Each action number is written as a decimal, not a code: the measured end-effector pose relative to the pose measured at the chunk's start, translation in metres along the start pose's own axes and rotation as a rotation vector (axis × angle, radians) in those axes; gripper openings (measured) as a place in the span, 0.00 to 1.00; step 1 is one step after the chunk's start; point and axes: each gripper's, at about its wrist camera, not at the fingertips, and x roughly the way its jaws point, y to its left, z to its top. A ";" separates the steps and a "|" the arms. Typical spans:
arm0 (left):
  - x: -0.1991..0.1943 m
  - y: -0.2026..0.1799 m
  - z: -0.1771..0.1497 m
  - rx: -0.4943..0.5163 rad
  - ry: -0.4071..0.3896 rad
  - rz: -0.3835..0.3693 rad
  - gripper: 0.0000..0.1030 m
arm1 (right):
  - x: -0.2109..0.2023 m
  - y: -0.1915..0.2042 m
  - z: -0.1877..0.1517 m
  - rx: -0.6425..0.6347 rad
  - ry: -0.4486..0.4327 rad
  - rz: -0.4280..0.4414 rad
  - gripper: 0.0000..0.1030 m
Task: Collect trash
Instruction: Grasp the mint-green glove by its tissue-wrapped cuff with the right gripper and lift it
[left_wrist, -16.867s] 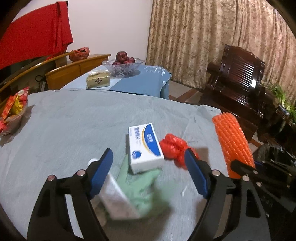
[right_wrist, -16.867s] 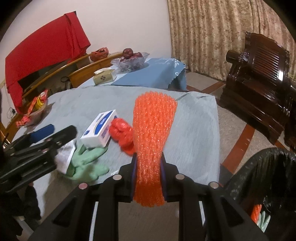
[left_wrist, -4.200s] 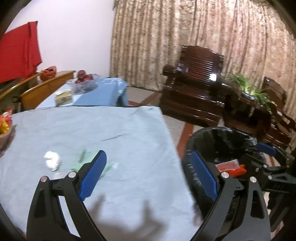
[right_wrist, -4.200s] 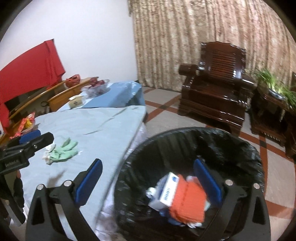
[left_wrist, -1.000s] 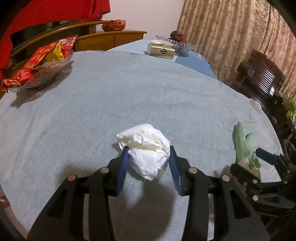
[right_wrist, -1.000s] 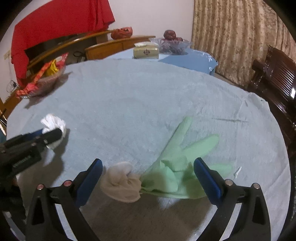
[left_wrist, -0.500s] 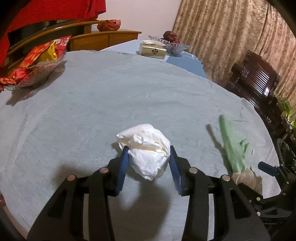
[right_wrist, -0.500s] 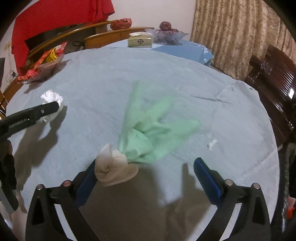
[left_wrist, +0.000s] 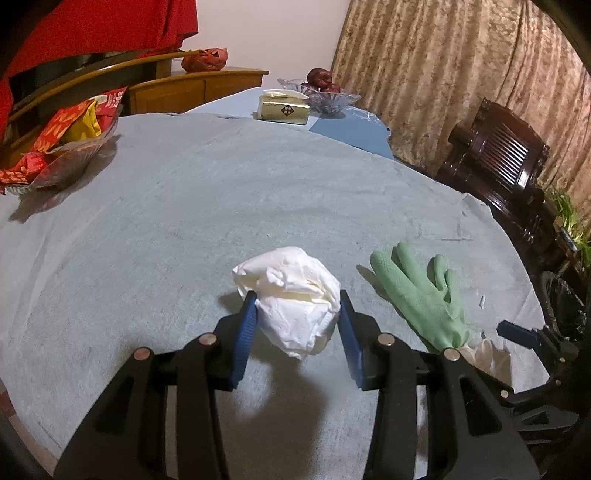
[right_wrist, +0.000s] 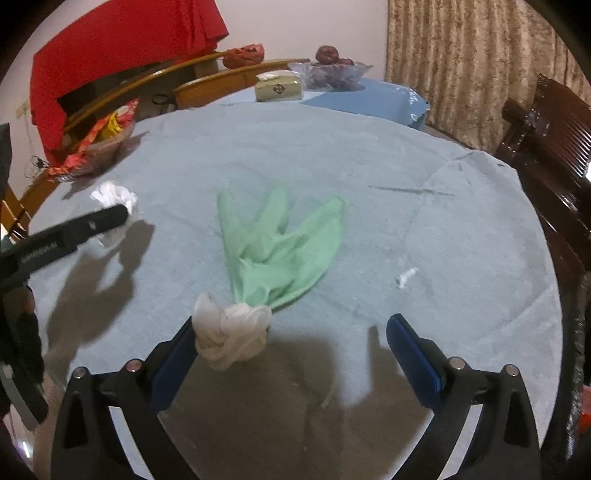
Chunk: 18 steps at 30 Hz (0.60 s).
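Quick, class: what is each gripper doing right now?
Left gripper: shut on the tissue wad.
Right gripper: open, holding nothing, at the green glove's cuff.

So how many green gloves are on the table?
1. The green glove lies on the table in front of the open right gripper, its whitish cuff nearest it. None looks hidden.

Black gripper (left_wrist: 297, 332) frames, blue pads, silver screws
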 end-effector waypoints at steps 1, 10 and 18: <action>0.001 0.000 -0.001 0.004 0.001 0.004 0.40 | 0.001 0.002 0.001 -0.004 -0.002 0.007 0.90; 0.002 0.000 -0.004 0.004 0.005 0.007 0.40 | 0.020 0.013 0.002 -0.036 0.044 0.052 0.49; 0.000 -0.002 -0.004 0.004 -0.005 0.000 0.40 | 0.010 0.014 -0.004 -0.052 0.038 0.069 0.43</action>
